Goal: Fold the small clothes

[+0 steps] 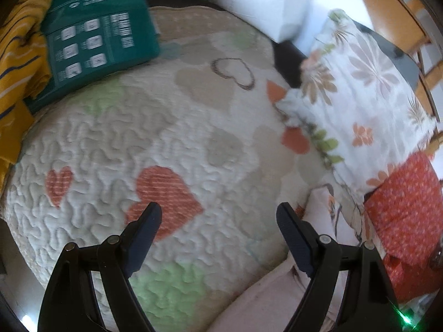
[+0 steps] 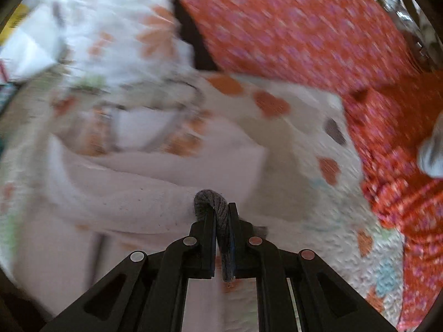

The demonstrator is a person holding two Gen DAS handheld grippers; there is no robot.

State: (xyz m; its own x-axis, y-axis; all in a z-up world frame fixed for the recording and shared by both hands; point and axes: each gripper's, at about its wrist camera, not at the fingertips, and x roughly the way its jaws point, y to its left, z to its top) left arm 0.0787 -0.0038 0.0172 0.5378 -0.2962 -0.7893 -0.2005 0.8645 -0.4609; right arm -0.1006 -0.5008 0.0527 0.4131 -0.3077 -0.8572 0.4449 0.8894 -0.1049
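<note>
Your left gripper [image 1: 218,215] hangs over the bed's quilt [image 1: 110,144] with its fingers [image 1: 146,227] spread wide and nothing between them. An orange heart patch [image 1: 163,191] lies just past the left finger. A pale pink garment [image 1: 277,298] lies at the near right edge of the bed, under the right finger. A floral pillow [image 1: 360,105] rests along the right edge, beside red patterned fabric [image 1: 409,215]. A green package [image 1: 97,36] sits at the far left corner, next to yellow striped cloth [image 1: 19,55].

A pale pink garment [image 2: 155,182] is lying rumpled on the heart-patterned quilt [image 2: 318,210], its orange-flowered part bunching at the far side. A small grey knitted piece [image 2: 214,207] is sitting pinched upright, curling over at its top, just beside the pink cloth.
</note>
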